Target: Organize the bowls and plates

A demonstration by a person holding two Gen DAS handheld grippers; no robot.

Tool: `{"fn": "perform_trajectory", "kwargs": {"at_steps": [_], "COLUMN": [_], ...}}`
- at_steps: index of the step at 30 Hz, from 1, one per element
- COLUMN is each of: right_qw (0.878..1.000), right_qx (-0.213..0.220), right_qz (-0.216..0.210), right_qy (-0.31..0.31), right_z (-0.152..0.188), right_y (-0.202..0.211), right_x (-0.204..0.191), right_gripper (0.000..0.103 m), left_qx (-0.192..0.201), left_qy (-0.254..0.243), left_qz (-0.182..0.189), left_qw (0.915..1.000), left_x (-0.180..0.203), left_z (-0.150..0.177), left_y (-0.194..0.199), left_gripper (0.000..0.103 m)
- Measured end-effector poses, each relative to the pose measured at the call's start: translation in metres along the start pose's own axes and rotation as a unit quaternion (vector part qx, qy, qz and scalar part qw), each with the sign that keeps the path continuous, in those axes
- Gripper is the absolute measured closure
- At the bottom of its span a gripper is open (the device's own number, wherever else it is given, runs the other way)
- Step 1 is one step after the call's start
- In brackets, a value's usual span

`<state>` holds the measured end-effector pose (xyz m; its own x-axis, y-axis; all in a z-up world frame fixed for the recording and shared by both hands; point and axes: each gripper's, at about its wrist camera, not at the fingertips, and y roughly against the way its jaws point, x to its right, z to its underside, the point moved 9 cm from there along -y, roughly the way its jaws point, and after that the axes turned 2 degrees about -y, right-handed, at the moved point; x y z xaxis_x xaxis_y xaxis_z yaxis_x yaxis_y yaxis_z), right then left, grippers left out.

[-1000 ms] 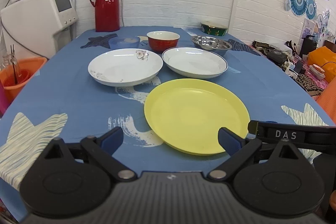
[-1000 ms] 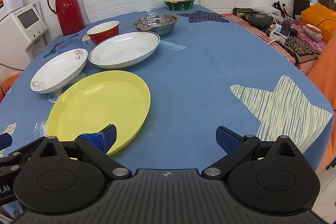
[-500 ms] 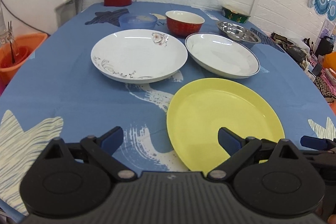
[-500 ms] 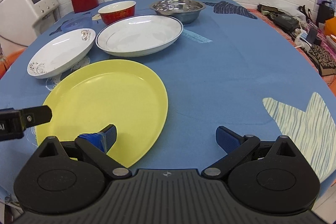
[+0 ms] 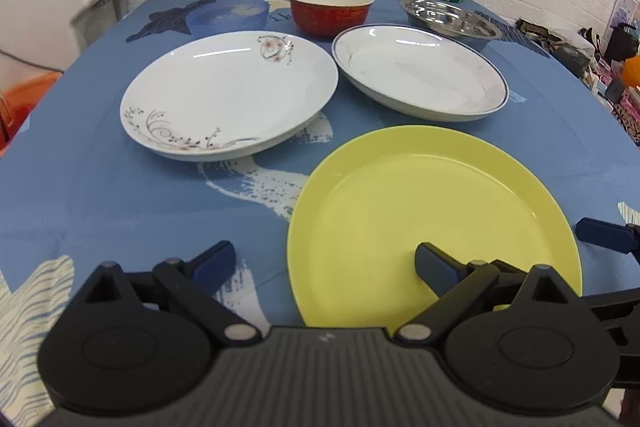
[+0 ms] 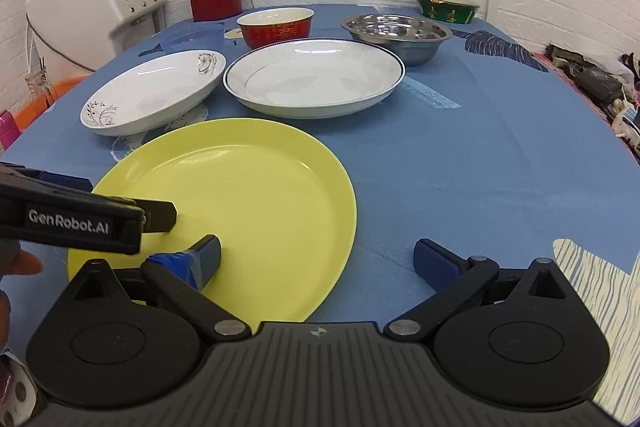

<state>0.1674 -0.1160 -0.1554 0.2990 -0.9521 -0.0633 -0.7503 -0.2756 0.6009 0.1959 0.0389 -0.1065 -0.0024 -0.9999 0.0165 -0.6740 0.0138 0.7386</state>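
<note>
Step in hand: both grippers are closing in on the yellow plate (image 5: 432, 223), nearest of the dishes on the blue tablecloth (image 5: 100, 195); nothing is lifted yet.
Left gripper (image 5: 324, 263): jaws are standing wide apart and holding nothing; one finger is hanging over the plate's inner face, the other over the cloth beside it.
Right gripper (image 6: 318, 259): jaws are likewise spread wide and empty, straddling the plate's near right edge, one finger over the plate, one over the cloth.
Plates: the floral white plate (image 5: 230, 95) and the blue-rimmed white plate (image 5: 420, 71) are lying side by side just beyond the yellow one, each apart from it.
Bowls: the red bowl (image 5: 330, 9), steel bowl (image 5: 450, 17) and green bowl (image 6: 446, 7) are sitting further back, unstacked.
Progress: judged as the opening stage; no dish is stacked.
Next move: a gripper is needing to settle one finger under the rim and one above, then close; the thin, flat rim looks prone to slipping.
</note>
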Motion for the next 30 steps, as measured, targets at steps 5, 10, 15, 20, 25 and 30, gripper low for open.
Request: {"fn": "perform_trajectory", "kwargs": {"at_steps": [5, 10, 15, 20, 25, 30], "right_qw": [0.999, 0.998, 0.997, 0.990, 0.983, 0.984], "right_qx": [0.022, 0.023, 0.026, 0.024, 0.018, 0.004], "right_qz": [-0.037, -0.036, -0.051, -0.103, -0.140, -0.134], "right_qy": [0.032, 0.044, 0.058, 0.088, 0.114, 0.116], "right_z": [0.001, 0.000, 0.000, 0.003, 0.003, 0.004], "right_y": [-0.001, 0.002, 0.016, 0.018, 0.007, -0.005], "right_x": [-0.014, -0.032, -0.064, -0.121, -0.168, -0.172], "right_gripper": [0.018, 0.021, 0.021, 0.021, 0.020, 0.020], "left_qx": [0.021, 0.032, 0.023, 0.023, 0.021, 0.023], "left_qy": [-0.010, -0.023, 0.012, 0.043, 0.069, 0.066], "left_qz": [0.022, 0.050, 0.053, 0.009, -0.028, -0.032], "left_qw": [0.9995, 0.9980, 0.9982, 0.9988, 0.9970, 0.9970], "left_x": [-0.001, 0.002, -0.025, -0.081, -0.130, -0.136], "left_z": [0.000, 0.002, 0.014, 0.032, 0.047, 0.048], "left_y": [0.005, 0.012, 0.029, 0.056, 0.068, 0.059], "left_gripper": [0.030, 0.051, 0.059, 0.059, 0.059, 0.059]}}
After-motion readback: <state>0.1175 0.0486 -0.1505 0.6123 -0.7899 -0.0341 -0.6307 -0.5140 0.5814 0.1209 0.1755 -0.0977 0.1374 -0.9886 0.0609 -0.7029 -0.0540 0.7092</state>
